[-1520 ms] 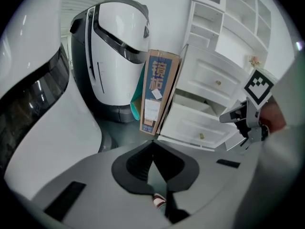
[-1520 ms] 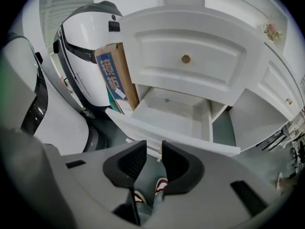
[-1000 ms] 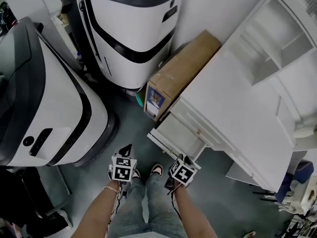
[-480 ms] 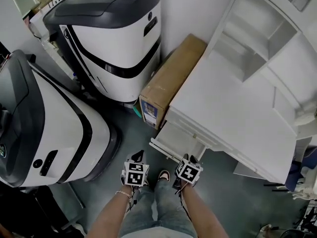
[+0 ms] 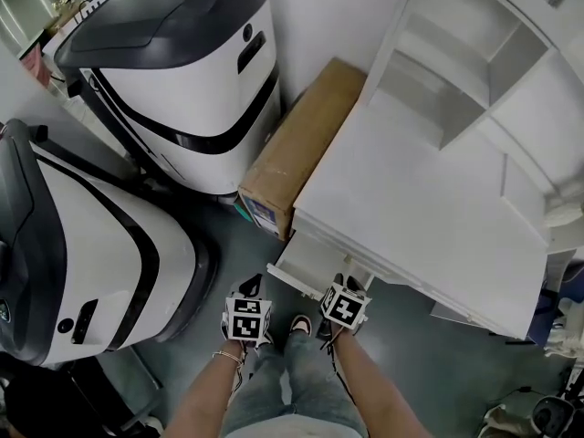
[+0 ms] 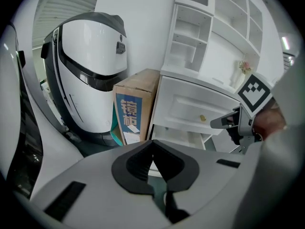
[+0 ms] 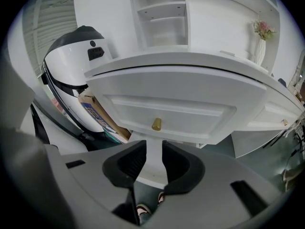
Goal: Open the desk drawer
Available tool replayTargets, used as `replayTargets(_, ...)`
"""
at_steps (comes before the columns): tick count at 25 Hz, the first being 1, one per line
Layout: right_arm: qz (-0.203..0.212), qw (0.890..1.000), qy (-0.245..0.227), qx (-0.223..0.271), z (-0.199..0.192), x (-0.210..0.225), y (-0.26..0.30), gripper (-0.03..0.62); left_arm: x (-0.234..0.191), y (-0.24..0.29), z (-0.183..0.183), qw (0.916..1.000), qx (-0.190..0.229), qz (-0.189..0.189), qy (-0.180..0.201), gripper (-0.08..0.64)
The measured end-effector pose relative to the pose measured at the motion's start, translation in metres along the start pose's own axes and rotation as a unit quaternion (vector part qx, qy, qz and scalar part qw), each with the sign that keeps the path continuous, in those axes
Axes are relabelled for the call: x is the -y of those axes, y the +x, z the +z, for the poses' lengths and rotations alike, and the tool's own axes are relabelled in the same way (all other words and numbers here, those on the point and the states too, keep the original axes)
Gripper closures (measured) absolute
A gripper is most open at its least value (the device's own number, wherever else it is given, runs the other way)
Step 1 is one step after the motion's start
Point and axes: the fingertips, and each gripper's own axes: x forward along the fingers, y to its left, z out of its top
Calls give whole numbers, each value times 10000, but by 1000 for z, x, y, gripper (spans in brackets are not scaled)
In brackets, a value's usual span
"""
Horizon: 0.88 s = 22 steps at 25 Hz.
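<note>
The drawer [image 7: 162, 113] sits just under the worktop [image 7: 190, 63] edge, at 12 o'clock from the right tool [image 7: 153, 148]. Its white panelled front faces that tool, long axis about 9 to 3 o'clock, with a small brass knob [image 7: 156, 124] at mid-width. The right tool's jaws stand apart, holding nothing. The left tool [image 6: 152, 144], tips together, is empty. At the drawer's 9 o'clock, a cardboard box [image 6: 136, 87] bears a blue label [image 6: 127, 114] reading "镜柜".
</note>
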Motion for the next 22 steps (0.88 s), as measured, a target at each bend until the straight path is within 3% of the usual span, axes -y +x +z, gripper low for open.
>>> replayTargets(22, -109, 9994, 220, -235, 37, 5, 40, 466, -8, 24, 23, 9995, -98, 207, -213, 545)
